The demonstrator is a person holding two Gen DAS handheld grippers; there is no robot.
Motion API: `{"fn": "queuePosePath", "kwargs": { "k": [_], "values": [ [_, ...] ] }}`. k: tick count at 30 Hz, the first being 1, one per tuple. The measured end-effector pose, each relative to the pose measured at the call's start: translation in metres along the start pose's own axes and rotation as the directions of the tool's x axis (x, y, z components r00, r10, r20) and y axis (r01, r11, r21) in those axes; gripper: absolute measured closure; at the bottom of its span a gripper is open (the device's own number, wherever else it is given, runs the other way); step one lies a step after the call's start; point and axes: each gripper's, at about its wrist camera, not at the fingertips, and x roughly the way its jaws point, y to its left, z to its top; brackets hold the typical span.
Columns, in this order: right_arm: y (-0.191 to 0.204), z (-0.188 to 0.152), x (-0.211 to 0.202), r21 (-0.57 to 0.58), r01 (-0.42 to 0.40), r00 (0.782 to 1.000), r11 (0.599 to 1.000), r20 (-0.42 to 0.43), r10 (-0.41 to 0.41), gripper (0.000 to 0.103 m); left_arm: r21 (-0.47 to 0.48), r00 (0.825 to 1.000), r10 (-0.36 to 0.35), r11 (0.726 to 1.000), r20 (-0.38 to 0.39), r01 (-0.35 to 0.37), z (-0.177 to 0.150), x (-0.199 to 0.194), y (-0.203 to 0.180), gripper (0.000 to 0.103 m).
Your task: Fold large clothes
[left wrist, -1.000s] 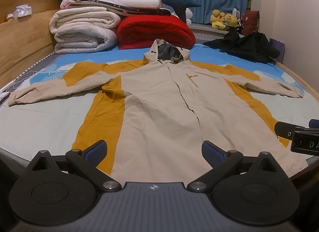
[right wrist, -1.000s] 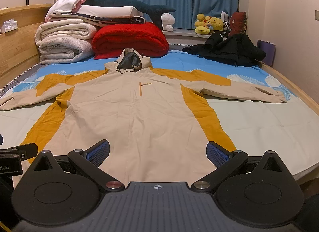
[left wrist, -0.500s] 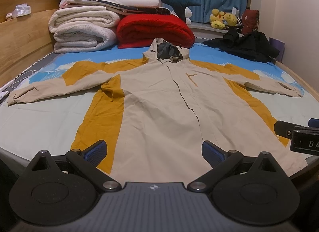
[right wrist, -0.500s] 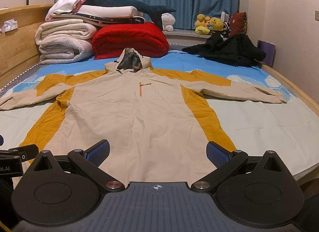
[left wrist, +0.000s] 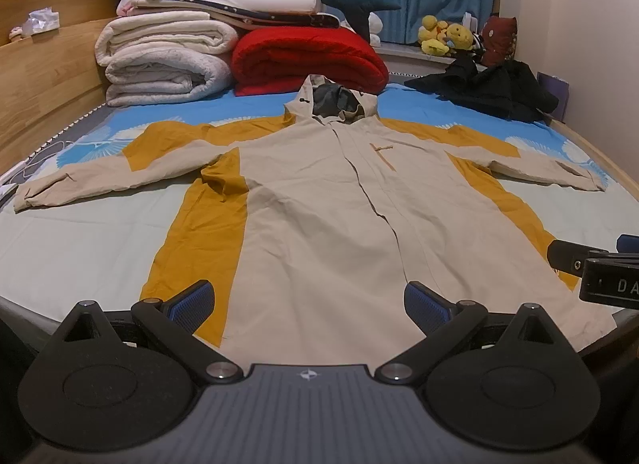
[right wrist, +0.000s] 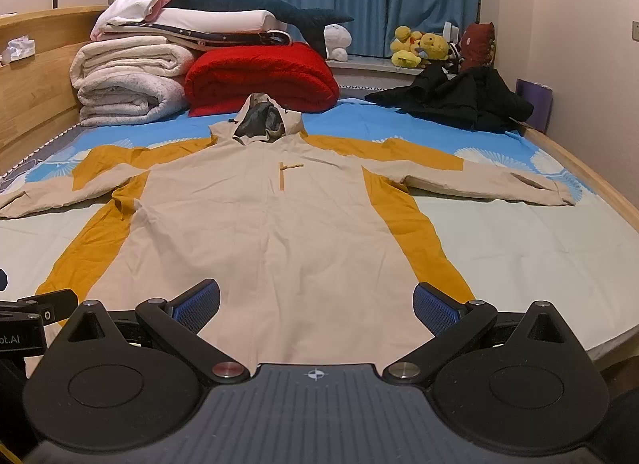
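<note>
Jacket (left wrist: 319,200): in the left wrist view it lies flat and face up on the bed (left wrist: 80,248), hood toward the red blanket (left wrist: 307,56), both sleeves spread wide, hem nearest the camera. The left gripper (left wrist: 307,304) hovers just above the hem with its jaws wide apart and nothing between them; part of the right gripper (left wrist: 591,268) shows beside the jacket's hem corner on the camera's right. No fold looks begun, so I judge this the very start: the next move calls for closing on an edge of the jacket, probably a sleeve or a hem corner, and carrying it toward the zip line.

In the right wrist view the jacket (right wrist: 279,224) fills the middle of the bed (right wrist: 519,256), well short of the red blanket (right wrist: 259,76) and the black garment (right wrist: 459,100) that lies beyond its far sleeve. The right gripper (right wrist: 315,304) is likewise spread open and empty over the hem. No container shows in either view; a purple thing at the wall past the black garment may be a bag, too small to tell.
</note>
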Motion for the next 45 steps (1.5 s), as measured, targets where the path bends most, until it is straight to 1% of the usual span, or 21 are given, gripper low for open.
{"fn": "queuePosePath", "kwargs": {
  "k": [8, 10, 13, 14, 15, 18, 21, 22, 24, 27, 29, 31, 33, 34, 36, 39, 41, 42, 43, 44, 45],
  "values": [
    [0.0, 0.0, 0.0, 0.0, 0.001, 1.0, 1.0, 0.001, -0.001, 0.001, 0.018, 1.0, 0.005, 1.0, 0.024, -0.005, 0.0, 0.0, -0.001, 0.001],
    [0.0, 0.0, 0.0, -0.001, 0.001, 1.0, 1.0, 0.001, -0.001, 0.001, 0.025, 0.999, -0.001, 1.0, 0.042, 0.0, 0.0, -0.002, -0.001, 0.001],
    [0.0, 0.001, 0.0, -0.001, 0.001, 1.0, 1.0, 0.002, -0.001, 0.001, 0.061, 0.993, 0.025, 0.998, 0.119, -0.032, 0.005, -0.008, -0.001, 0.002],
    [0.0, 0.0, 0.0, 0.0, 0.0, 1.0, 1.0, 0.004, 0.0, 0.001, 0.076, 0.989, 0.034, 0.996, 0.147, -0.046, 0.009, -0.01, -0.001, 0.002],
    [-0.001, 0.0, 0.001, 0.001, -0.001, 1.0, 1.0, 0.006, 0.001, 0.001, 0.083, 0.988, 0.03, 0.996, 0.153, -0.043, 0.014, -0.012, 0.0, 0.002],
    [-0.002, -0.001, 0.0, 0.011, -0.006, 1.0, 1.0, 0.027, 0.005, 0.003, 0.104, 0.989, 0.005, 0.994, 0.15, -0.02, 0.032, -0.015, 0.003, 0.004],
    [-0.004, 0.002, -0.005, 0.025, -0.01, 0.996, 1.0, 0.085, 0.008, 0.006, 0.163, 0.985, -0.017, 0.986, 0.173, -0.011, 0.059, -0.012, 0.001, 0.008],
    [-0.006, 0.003, -0.007, 0.032, -0.014, 0.994, 0.999, 0.109, 0.011, 0.006, 0.175, 0.982, -0.029, 0.985, 0.187, -0.005, 0.069, -0.01, 0.0, 0.012],
    [-0.008, 0.004, -0.013, 0.045, -0.017, 0.988, 0.999, 0.156, 0.01, 0.006, 0.207, 0.982, -0.049, 0.978, 0.181, 0.01, 0.087, 0.002, 0.0, 0.016],
    [-0.014, 0.007, -0.021, 0.059, -0.002, 0.974, 0.998, 0.225, -0.011, 0.006, 0.213, 0.969, -0.088, 0.976, 0.232, 0.037, 0.12, 0.018, 0.002, 0.017],
    [-0.019, 0.008, -0.025, 0.067, 0.028, 0.963, 0.997, 0.266, -0.044, 0.006, 0.233, 0.963, -0.085, 0.972, 0.257, 0.023, 0.141, 0.032, 0.003, 0.016],
    [-0.023, 0.01, -0.026, 0.068, 0.066, 0.954, 0.996, 0.288, -0.083, 0.006, 0.226, 0.96, -0.066, 0.974, 0.272, 0.003, 0.163, 0.051, 0.009, 0.017],
    [-0.028, 0.01, -0.025, 0.065, 0.111, 0.947, 0.992, 0.294, -0.125, 0.006, 0.201, 0.962, -0.053, 0.98, 0.269, -0.002, 0.184, 0.073, 0.017, 0.017],
    [-0.031, 0.009, -0.024, 0.063, 0.133, 0.945, 0.989, 0.293, -0.146, 0.006, 0.21, 0.963, -0.033, 0.977, 0.268, -0.024, 0.193, 0.086, 0.02, 0.016],
    [-0.035, 0.011, -0.024, 0.07, 0.16, 0.942, 0.985, 0.288, -0.173, 0.006, 0.234, 0.96, 0.006, 0.969, 0.28, -0.075, 0.205, 0.112, 0.026, 0.016],
    [-0.043, 0.017, -0.025, 0.107, 0.16, 0.942, 0.981, 0.282, -0.184, 0.006, 0.23, 0.953, 0.01, 0.97, 0.303, -0.084, 0.217, 0.142, 0.04, 0.016],
    [-0.045, 0.022, -0.025, 0.11, 0.177, 0.936, 0.978, 0.29, -0.202, 0.006, 0.21, 0.949, 0.02, 0.973, 0.314, -0.09, 0.214, 0.165, 0.056, 0.015],
    [-0.046, 0.026, -0.025, 0.106, 0.185, 0.932, 0.977, 0.296, -0.209, 0.006, 0.19, 0.947, 0.028, 0.977, 0.321, -0.093, 0.204, 0.169, 0.064, 0.013],
    [-0.047, 0.031, -0.024, 0.102, 0.191, 0.929, 0.976, 0.304, -0.214, 0.006, 0.18, 0.956, 0.056, 0.977, 0.289, -0.111, 0.197, 0.184, 0.07, 0.013],
    [-0.048, 0.037, -0.022, 0.099, 0.197, 0.924, 0.975, 0.313, -0.218, 0.007, 0.169, 0.973, 0.111, 0.975, 0.203, -0.147, 0.198, 0.203, 0.073, 0.014],
    [-0.049, 0.044, -0.019, 0.096, 0.202, 0.92, 0.975, 0.322, -0.222, 0.009, 0.129, 0.978, 0.143, 0.978, 0.154, -0.163, 0.197, 0.217, 0.079, 0.015]
  ]
}}
